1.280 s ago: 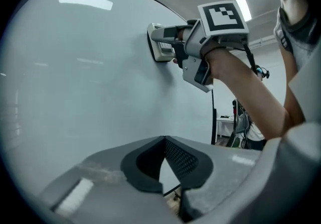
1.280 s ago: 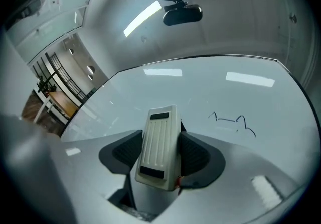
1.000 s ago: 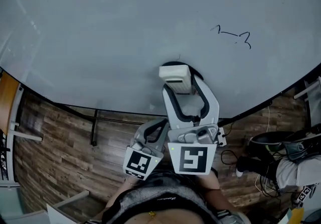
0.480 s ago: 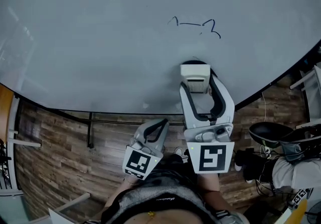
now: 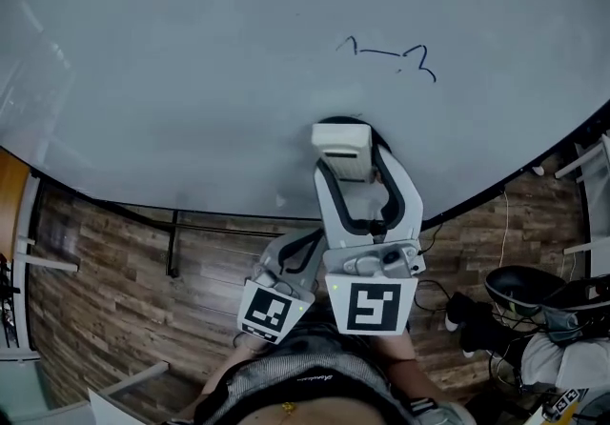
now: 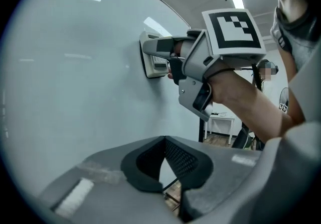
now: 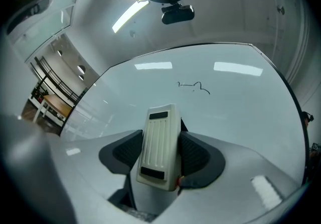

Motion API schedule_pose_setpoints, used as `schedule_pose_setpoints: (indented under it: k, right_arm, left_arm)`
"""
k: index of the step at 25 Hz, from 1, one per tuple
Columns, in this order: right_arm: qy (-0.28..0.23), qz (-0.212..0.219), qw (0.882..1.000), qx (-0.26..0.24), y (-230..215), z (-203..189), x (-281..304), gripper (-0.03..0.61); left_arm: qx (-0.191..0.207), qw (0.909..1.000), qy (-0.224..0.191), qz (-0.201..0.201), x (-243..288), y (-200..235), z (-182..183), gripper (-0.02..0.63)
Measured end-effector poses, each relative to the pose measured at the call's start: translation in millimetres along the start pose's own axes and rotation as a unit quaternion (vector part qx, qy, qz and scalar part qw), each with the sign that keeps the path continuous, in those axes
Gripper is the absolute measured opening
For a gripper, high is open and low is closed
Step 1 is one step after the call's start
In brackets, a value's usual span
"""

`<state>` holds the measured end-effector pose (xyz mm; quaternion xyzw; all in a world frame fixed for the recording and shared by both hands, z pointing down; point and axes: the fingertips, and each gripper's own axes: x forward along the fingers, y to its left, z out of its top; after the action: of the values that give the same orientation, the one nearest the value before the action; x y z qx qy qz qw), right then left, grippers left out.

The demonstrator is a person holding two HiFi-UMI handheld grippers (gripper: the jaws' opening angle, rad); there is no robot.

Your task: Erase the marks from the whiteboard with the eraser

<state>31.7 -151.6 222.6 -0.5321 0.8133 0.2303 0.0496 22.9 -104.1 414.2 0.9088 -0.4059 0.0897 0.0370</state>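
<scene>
Well below the marks (image 5: 386, 56), right claw (image 7: 160, 155) clamps the eraser (image 5: 341, 139) against the whiteboard (image 5: 191, 80); left claw (image 6: 163, 160) hangs closed.

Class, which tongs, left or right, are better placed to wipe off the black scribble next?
Right. The right tongs clamp the eraser against the whiteboard below the scribble; the left tongs are shut, empty.

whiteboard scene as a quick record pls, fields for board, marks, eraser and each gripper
whiteboard: large, pale, mostly bare
marks: thin dark squiggle, not yet erased
eraser: pale block, flat against the whiteboard, below and left of the marks in the head view, apart from them
right gripper: jaws shut on the eraser's sides
left gripper: jaws together, nothing between them, held low beside the right gripper
</scene>
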Motion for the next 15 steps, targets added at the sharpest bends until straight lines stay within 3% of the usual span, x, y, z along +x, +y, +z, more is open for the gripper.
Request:
schedule_pose_setpoints:
  k: [6,11,15]
  right_arm:
    - [-0.007,0.000,1.000,-0.008,-1.5,18.6,9.4,0.244]
    - [-0.044,0.018,0.999,0.007,-10.8,76.5,32.1,0.245]
    - [-0.084,0.023,0.996,-0.003,-11.4,130.4,53.9,0.249]
  left_arm:
    - [0.007,0.9997,-0.004,0.024,-10.5,28.7,-2.2,0.000]
    - [-0.017,0.9989,-0.019,0.039,-17.4,43.4,6.5,0.000]
    - [0.004,0.9995,-0.020,0.026,-21.8,50.2,3.7,0.000]
